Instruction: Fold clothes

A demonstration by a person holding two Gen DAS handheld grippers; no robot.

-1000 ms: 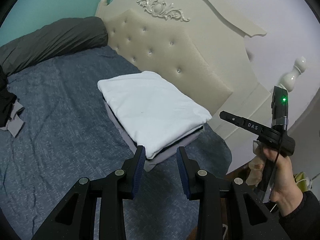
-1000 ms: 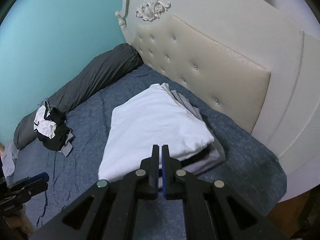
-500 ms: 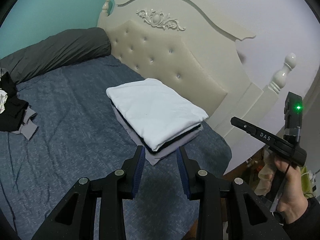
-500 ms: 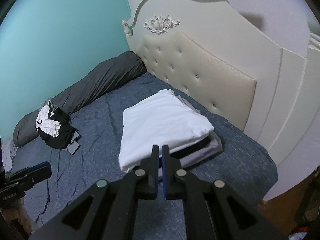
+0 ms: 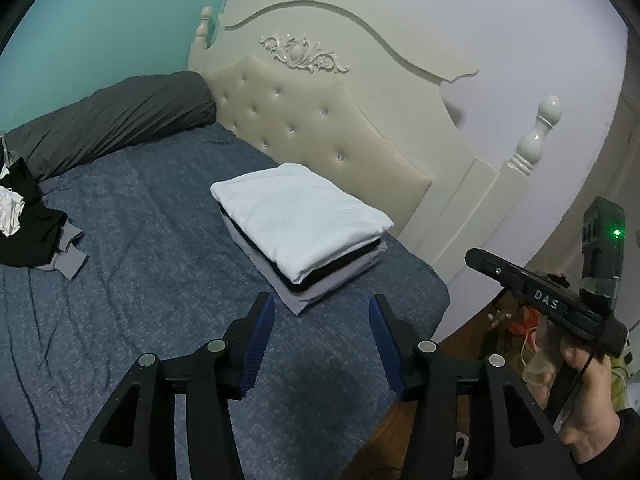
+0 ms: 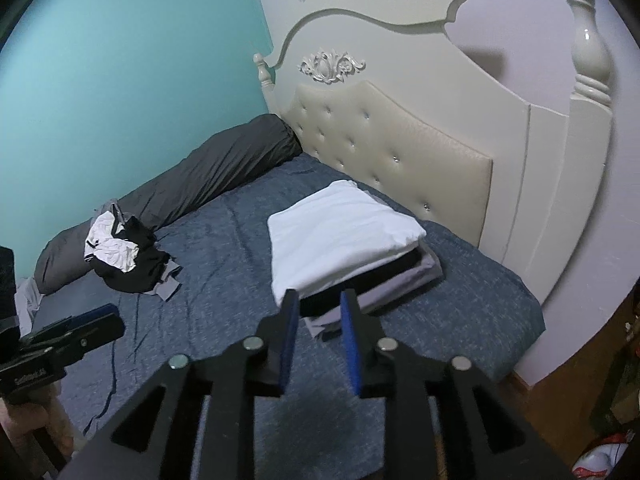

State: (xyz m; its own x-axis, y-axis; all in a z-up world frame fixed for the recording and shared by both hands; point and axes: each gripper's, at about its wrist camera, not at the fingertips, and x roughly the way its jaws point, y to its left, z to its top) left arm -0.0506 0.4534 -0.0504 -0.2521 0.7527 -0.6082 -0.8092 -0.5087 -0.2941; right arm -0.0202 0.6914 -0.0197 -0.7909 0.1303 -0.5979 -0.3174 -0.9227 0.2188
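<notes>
With both the left gripper (image 5: 322, 322) and right gripper (image 6: 319, 322) released and empty above the bed (image 5: 160, 280), the folded stack (image 5: 300, 224) near the headboard (image 5: 320, 128), we approach the crumpled pile (image 6: 124, 258) low, pinching one garment only.

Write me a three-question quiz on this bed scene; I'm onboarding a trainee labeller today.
1. True or false: the left claw grips cloth.
2. Which garment tops the folded stack? A black, B white, C grey.
3. Fill in: the unfolded pile lies against the dark ____.

Key:
1. False; both it and the right claw are open and empty.
2. B, the white garment.
3. Bolster.
</notes>
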